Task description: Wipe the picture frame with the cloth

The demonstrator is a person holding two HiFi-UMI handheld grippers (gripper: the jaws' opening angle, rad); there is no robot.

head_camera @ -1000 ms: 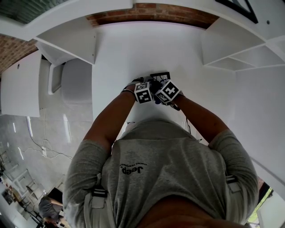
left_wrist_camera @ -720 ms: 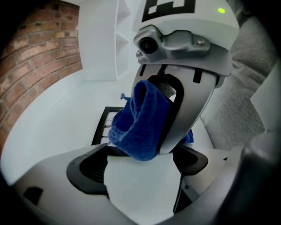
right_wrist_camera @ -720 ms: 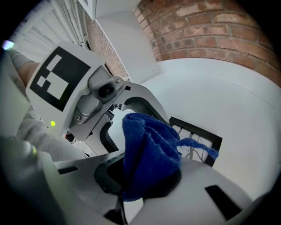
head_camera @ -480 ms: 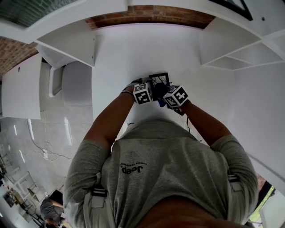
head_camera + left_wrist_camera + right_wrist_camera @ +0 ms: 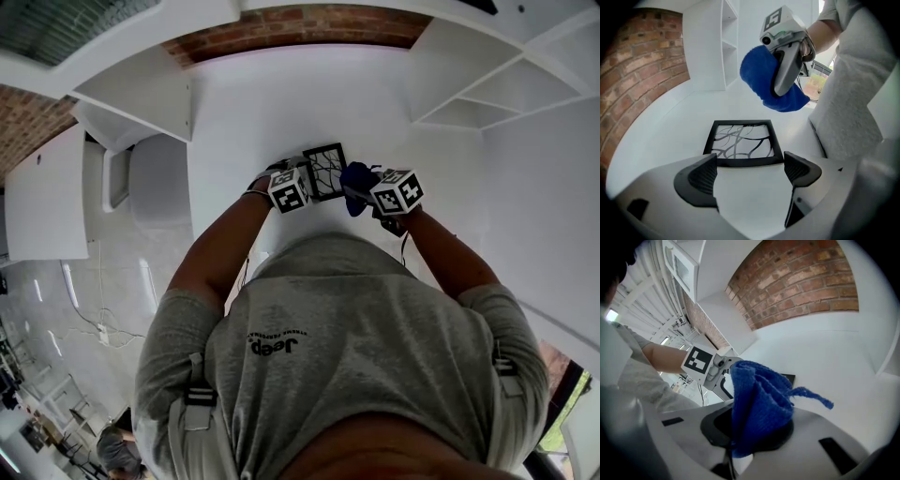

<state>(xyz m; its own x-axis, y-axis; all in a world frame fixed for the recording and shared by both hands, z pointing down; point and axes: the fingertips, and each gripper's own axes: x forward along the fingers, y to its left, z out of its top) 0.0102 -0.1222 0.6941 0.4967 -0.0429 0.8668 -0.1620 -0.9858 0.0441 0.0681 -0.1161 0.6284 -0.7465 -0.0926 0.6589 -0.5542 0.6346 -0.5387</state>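
A black picture frame (image 5: 325,171) with a branch pattern lies on the white table (image 5: 281,103). In the left gripper view the picture frame (image 5: 743,142) sits just past my left gripper (image 5: 749,165), whose jaws stand open with the frame's near edge at their tips. My right gripper (image 5: 754,427) is shut on a bunched blue cloth (image 5: 759,397). The blue cloth (image 5: 356,187) hangs in the air just right of the frame, apart from it. From the left gripper view the cloth (image 5: 764,79) is raised above the frame's far right side.
White shelving (image 5: 478,94) stands to the right and a white cabinet (image 5: 141,103) to the left. A brick wall (image 5: 300,23) runs behind the table. The person's torso (image 5: 347,356) fills the near side.
My right gripper has carried the cloth rightward off the frame, so the frame's face now shows. My left gripper has stayed at the frame's left edge.
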